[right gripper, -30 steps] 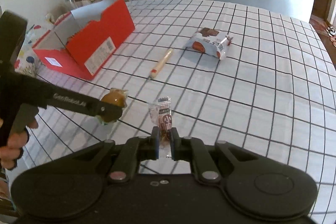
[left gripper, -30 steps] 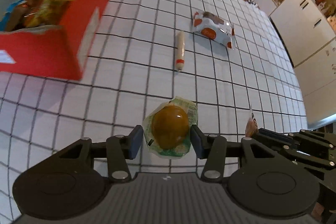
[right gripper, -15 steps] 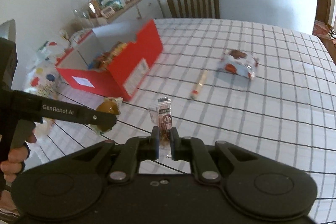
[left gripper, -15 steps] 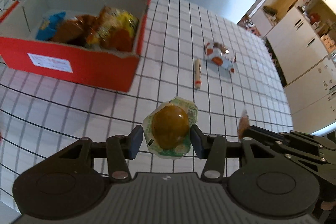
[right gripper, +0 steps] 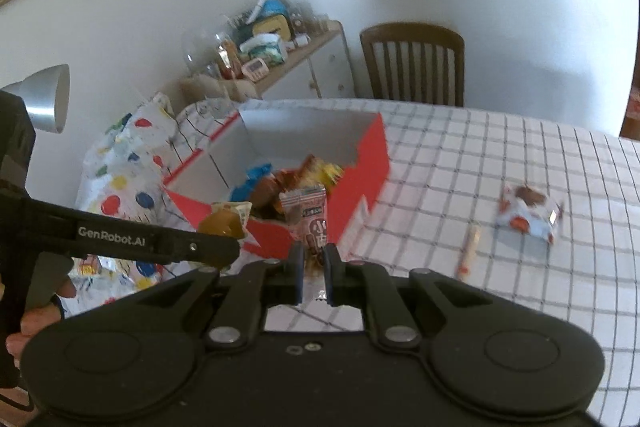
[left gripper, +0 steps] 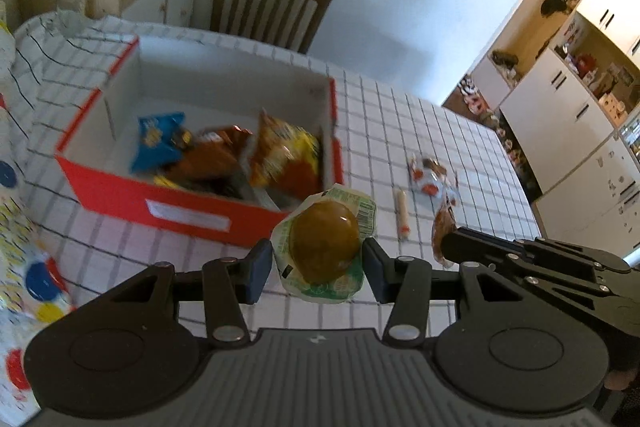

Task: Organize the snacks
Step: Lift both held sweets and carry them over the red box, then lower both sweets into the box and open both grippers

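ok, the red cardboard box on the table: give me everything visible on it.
The red cardboard box is open-topped, with a red outside, a plain white inside and a white label on its near long wall. One end wall has a stepped cut edge. It sits flat on the checked tablecloth; no claw touches it. Crinkly snack packets, blue, brown and yellow-orange, are piled at one end; the rest looks bare.

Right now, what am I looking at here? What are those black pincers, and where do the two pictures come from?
They are hand-held grippers, one in each of a person's hands, each with a camera looking along its fingers. The left gripper holds a brown jelly cup. The right gripper pinches a small pink snack packet. On the checked tablecloth stands a red box partly filled with snacks. A thin snack stick and a white wrapped snack lie outside it.
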The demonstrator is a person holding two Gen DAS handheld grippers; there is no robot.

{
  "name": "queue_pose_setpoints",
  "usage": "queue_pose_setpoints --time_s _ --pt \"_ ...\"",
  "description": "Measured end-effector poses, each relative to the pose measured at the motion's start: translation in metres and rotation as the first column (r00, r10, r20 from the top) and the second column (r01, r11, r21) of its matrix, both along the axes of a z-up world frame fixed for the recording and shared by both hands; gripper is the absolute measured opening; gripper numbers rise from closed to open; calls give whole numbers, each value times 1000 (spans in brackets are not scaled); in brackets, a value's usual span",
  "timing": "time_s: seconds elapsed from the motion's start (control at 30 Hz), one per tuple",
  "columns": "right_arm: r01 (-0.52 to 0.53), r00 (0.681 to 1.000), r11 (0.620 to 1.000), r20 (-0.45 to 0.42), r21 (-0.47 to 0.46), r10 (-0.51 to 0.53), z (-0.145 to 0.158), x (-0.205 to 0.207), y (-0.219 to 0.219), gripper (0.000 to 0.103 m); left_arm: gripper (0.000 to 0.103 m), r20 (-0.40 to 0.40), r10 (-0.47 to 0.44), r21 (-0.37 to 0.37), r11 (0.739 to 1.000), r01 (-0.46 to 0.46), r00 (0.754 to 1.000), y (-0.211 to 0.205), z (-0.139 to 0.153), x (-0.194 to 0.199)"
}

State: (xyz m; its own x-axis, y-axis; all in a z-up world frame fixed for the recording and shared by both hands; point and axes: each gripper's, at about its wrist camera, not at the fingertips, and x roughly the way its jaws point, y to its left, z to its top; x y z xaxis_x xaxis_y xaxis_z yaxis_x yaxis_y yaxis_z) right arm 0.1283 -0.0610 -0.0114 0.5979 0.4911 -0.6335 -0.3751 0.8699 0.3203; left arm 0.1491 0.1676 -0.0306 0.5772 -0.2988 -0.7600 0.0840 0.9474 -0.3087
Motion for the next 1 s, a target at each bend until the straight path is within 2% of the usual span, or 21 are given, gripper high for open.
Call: queue_pose_setpoints --time_s 0.27,0.53,1.0 --pt "-3 1000 1000 9 -17 3 8 28 48 8 48 44 57 35 998 -59 997 52 10 34" --pt "-4 1000 998 -27 -57 3 0 71 99 8 48 48 106 94 990 -110 993 94 1 85" --pt "-23 996 989 -92 -143 10 -30 123 157 8 48 -18 111 185 977 -106 994 107 -39 154"
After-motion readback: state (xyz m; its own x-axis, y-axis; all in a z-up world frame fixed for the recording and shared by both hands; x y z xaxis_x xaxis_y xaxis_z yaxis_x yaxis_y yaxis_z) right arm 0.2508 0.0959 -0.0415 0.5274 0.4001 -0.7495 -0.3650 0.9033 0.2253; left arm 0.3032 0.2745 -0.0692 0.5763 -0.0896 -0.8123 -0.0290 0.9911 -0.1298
